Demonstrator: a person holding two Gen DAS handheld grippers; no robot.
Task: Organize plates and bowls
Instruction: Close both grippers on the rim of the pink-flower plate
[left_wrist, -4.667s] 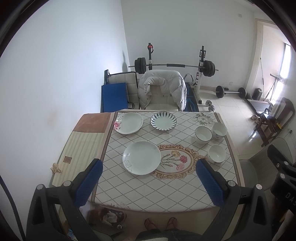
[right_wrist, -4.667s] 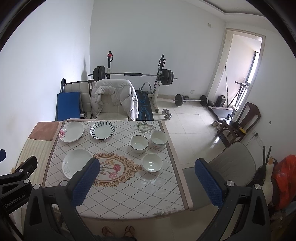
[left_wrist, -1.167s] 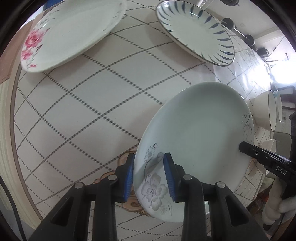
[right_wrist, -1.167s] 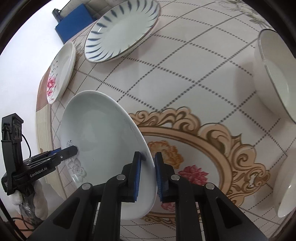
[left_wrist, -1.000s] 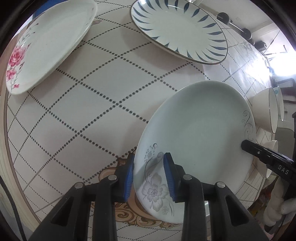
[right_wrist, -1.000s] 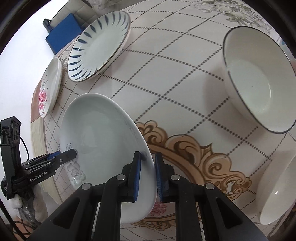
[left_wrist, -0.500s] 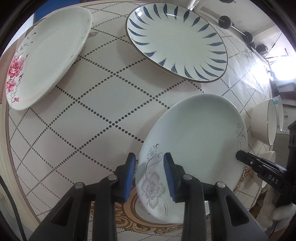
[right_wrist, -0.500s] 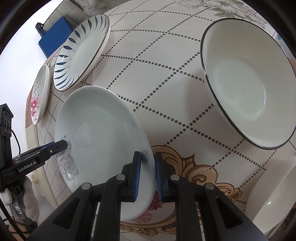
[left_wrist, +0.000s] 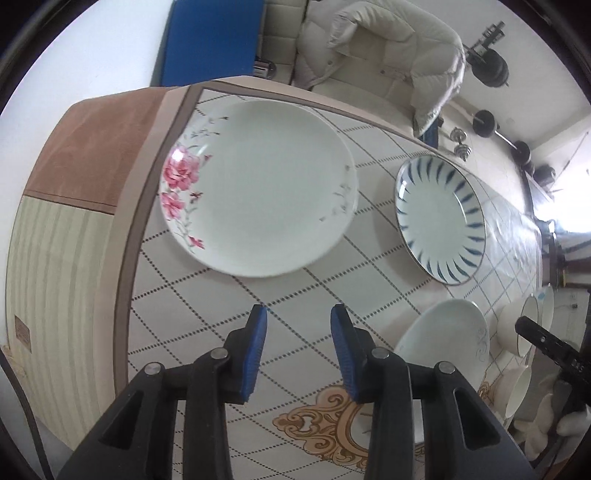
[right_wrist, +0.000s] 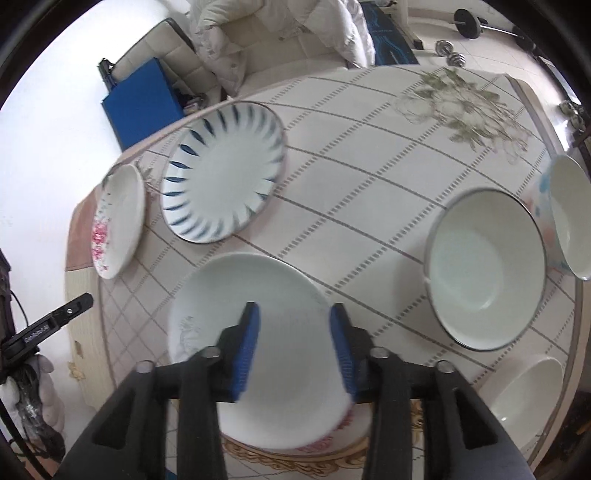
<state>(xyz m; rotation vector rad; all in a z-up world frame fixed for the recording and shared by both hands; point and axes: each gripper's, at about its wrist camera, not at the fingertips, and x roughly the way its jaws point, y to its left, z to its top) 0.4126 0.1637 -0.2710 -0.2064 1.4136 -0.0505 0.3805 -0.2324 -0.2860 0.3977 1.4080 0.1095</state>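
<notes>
My left gripper (left_wrist: 297, 347) is open and empty above the tablecloth, just short of the pink-flower plate (left_wrist: 258, 199). The blue-striped plate (left_wrist: 439, 218) lies to its right. The plain white plate (left_wrist: 443, 350) lies flat at the lower right. In the right wrist view my right gripper (right_wrist: 293, 347) is open and hovers over that white plate (right_wrist: 251, 295). The blue-striped plate (right_wrist: 221, 173) and the pink-flower plate (right_wrist: 118, 221) lie beyond it. A dark-rimmed bowl (right_wrist: 484, 269), a patterned bowl (right_wrist: 569, 218) and a small white bowl (right_wrist: 524, 391) stand at the right.
The table (left_wrist: 74, 206) has a brown and striped cloth at its left end. A chair with a white jacket (left_wrist: 384, 48) and a blue pad (left_wrist: 210, 40) stand behind the table. Weights (right_wrist: 469, 22) lie on the floor beyond.
Both grippers have let go of the white plate, which now lies flat on the table. The left gripper has moved away to the left, toward the pink-flower plate. Both jaws have opened.
</notes>
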